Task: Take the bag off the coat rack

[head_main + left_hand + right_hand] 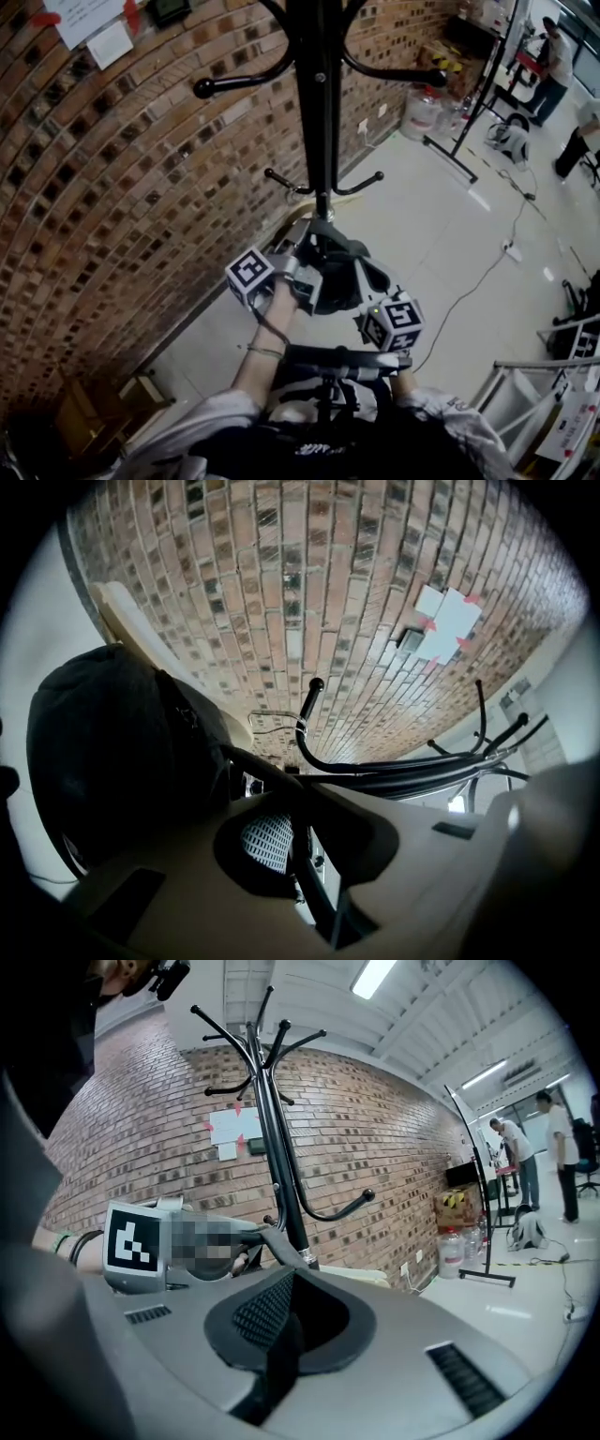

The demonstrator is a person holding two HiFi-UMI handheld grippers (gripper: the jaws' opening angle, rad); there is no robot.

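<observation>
The black coat rack (319, 103) stands in front of a brick wall, its pole rising between upper and lower hooks. A black bag (345, 277) hangs close against the pole, below the lower hooks. Whether it still rests on any hook is hidden. My left gripper (302, 246) is on the bag's left, shut on a black strap (302, 855); the bag's body (103, 752) bulks beside it. My right gripper (366, 305) is at the bag's lower right, shut on a strap (277, 1363) too. The rack (274, 1138) and the left gripper (178, 1246) show in the right gripper view.
The brick wall (112, 187) runs along the left, with papers (89, 23) taped on it. Water bottles (422, 111) and a black stand (469, 122) are at the far right, near people (553, 61). A cable (487, 272) crosses the pale floor. A wooden crate (94, 412) sits lower left.
</observation>
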